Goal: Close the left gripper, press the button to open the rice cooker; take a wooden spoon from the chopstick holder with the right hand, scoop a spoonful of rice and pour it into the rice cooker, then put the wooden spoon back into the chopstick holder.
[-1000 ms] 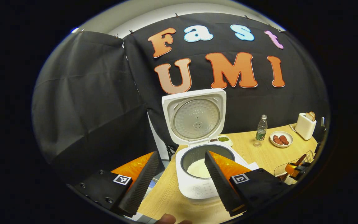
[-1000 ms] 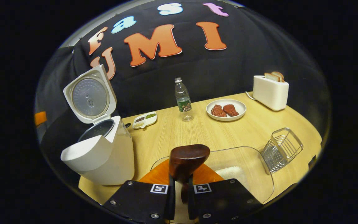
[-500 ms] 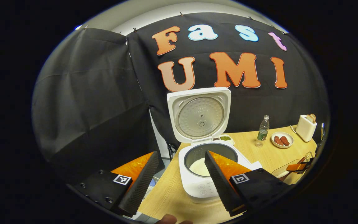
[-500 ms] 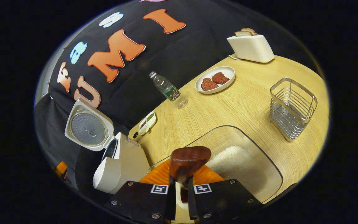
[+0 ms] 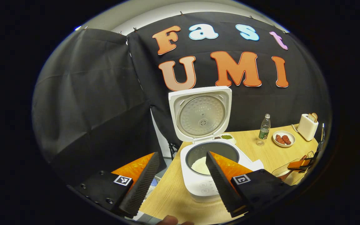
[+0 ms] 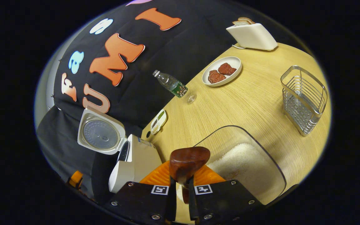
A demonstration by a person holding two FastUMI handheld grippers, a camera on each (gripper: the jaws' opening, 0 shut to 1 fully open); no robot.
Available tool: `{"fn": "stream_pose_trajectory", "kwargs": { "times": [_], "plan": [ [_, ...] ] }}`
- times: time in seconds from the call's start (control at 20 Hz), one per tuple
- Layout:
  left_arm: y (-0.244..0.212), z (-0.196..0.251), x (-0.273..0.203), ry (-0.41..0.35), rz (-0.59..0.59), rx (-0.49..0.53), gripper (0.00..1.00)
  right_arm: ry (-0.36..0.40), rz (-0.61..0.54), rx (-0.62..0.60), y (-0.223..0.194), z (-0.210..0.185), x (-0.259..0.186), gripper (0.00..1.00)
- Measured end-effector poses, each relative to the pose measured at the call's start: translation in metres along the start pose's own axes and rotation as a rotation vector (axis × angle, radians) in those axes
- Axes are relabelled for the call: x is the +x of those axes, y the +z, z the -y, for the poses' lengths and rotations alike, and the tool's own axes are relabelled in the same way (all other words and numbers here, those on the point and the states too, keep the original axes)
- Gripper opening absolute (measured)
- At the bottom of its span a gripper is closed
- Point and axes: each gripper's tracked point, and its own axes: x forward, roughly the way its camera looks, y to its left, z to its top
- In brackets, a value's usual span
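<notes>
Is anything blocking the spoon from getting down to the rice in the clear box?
Nothing visible does. The right gripper holds the wooden spoon just over the clear container, which has no lid, and the rice lies bare beside the spoon's bowl.

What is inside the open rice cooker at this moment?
In the left gripper view, the rice cooker stands with lid up; white rice lies in its inner pot. The left gripper's finger covers the pot's right part, so that side cannot be seen.
</notes>
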Motion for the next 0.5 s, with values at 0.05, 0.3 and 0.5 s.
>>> {"fn": "stream_pose_trajectory", "kwargs": {
  "times": [0.05,0.3,0.5],
  "plan": [
    [-0.001,0.001,0.000,-0.001,-0.002,-0.001,0.96,0.021,-0.003,0.028,0.003,0.003,-0.002,0.16],
    [0.005,0.009,-0.002,-0.004,0.003,0.004,0.96,0.092,0.021,0.151,0.028,0.016,-0.021,0.16],
    [0.011,0.024,-0.002,-0.019,0.010,-0.002,0.96,0.138,0.056,0.249,0.058,0.020,-0.038,0.16]
  ]
}}
